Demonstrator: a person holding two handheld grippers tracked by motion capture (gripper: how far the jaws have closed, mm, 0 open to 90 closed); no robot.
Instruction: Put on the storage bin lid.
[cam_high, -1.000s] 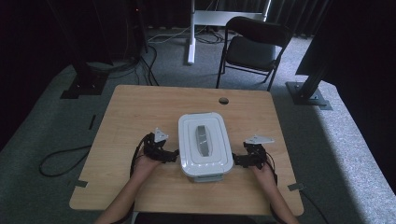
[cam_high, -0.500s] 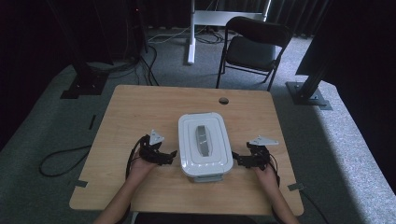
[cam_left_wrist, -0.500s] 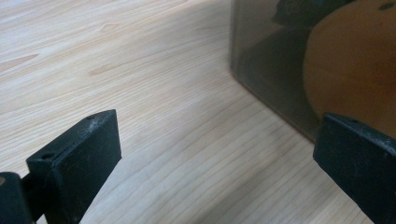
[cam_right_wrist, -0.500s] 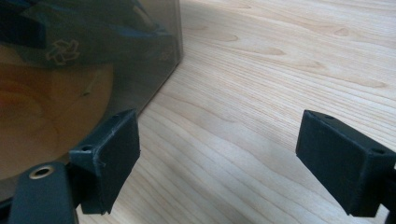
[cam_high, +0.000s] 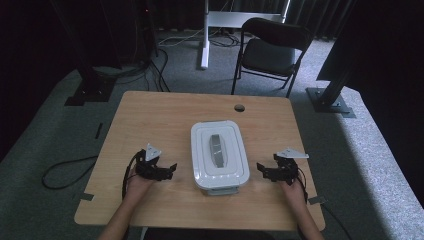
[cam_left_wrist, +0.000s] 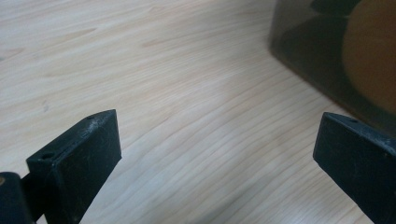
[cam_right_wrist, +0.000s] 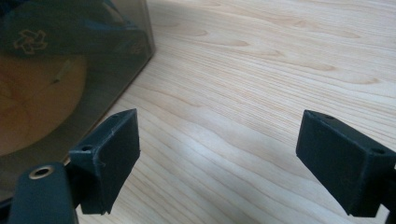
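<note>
1. Right — both sets of jaws stand wide apart, holding nothing: the left gripper (cam_high: 170, 169) and the right gripper (cam_high: 262, 170) rest low over the table (cam_high: 150, 115), each just beside a long flank of the container (cam_high: 219, 155), apart from it.
2. In the left gripper view the container's smoky, see-through wall (cam_left_wrist: 327, 51) sits ahead and to one side of the jaws; in the right gripper view the same kind of wall (cam_right_wrist: 70, 70) runs close by the near jaw, something orange showing dimly through it.
3. The container sits mid-table, nearer the person's edge, white lid (cam_high: 218, 150) on, a grey handle (cam_high: 217, 149) along its top.
4. Handling, as a guess — rigid plastic, smooth and likely slick on those walls, light unless the contents weigh it down.
5. Best hold looks like the lid's rim on both long sides, or the handle.
</note>
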